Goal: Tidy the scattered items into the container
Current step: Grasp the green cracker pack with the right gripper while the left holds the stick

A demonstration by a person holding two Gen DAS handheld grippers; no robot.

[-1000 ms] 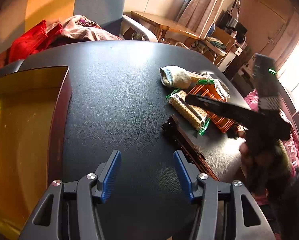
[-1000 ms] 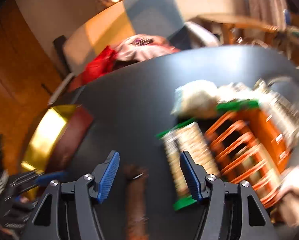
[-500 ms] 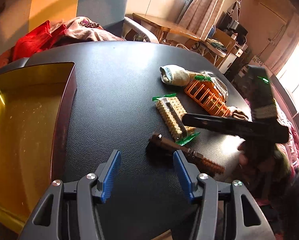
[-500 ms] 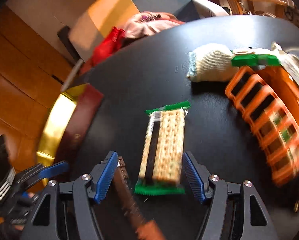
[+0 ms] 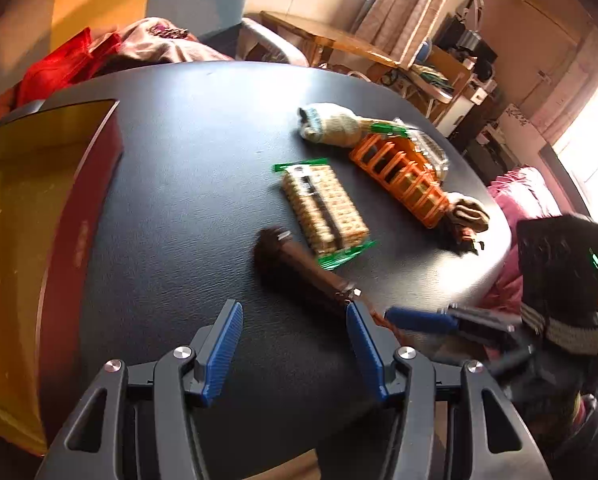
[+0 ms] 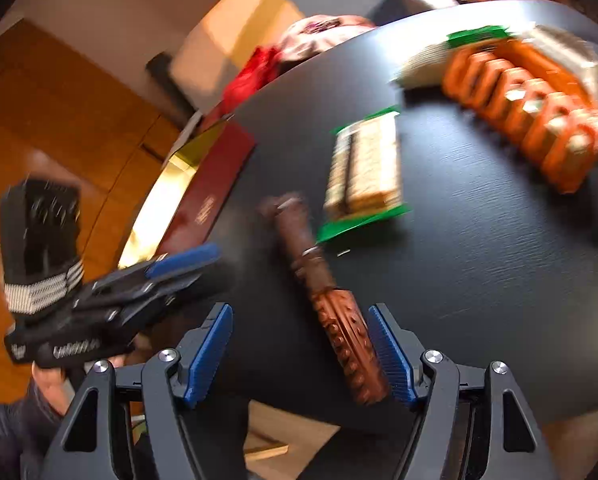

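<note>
A long brown stick-like item (image 5: pixel 307 272) lies on the black round table (image 5: pixel 187 152); in the right wrist view it (image 6: pixel 323 292) runs between my open right gripper's (image 6: pixel 301 336) fingers, close to the right pad. A green-ended cracker pack (image 5: pixel 323 208) lies beside it, also in the right wrist view (image 6: pixel 365 168). An orange rack (image 5: pixel 399 176), a cream sock (image 5: pixel 331 124) and a brown sock (image 5: pixel 465 212) lie farther right. The gold-lined red box (image 5: pixel 23 216) stands at the left. My left gripper (image 5: pixel 293 340) is open and empty above the near table edge.
Red and pink clothes (image 5: pixel 99 52) lie on a chair behind the table. A wooden desk (image 5: pixel 339 36) and shelves stand at the back. A pink cloth (image 5: pixel 527 196) lies past the table's right edge. The right gripper body (image 5: pixel 479 324) shows at the right of the left view.
My right gripper has pulled back and down to the near table edge, now straddling the brown item's near end. The left gripper has barely moved.
</note>
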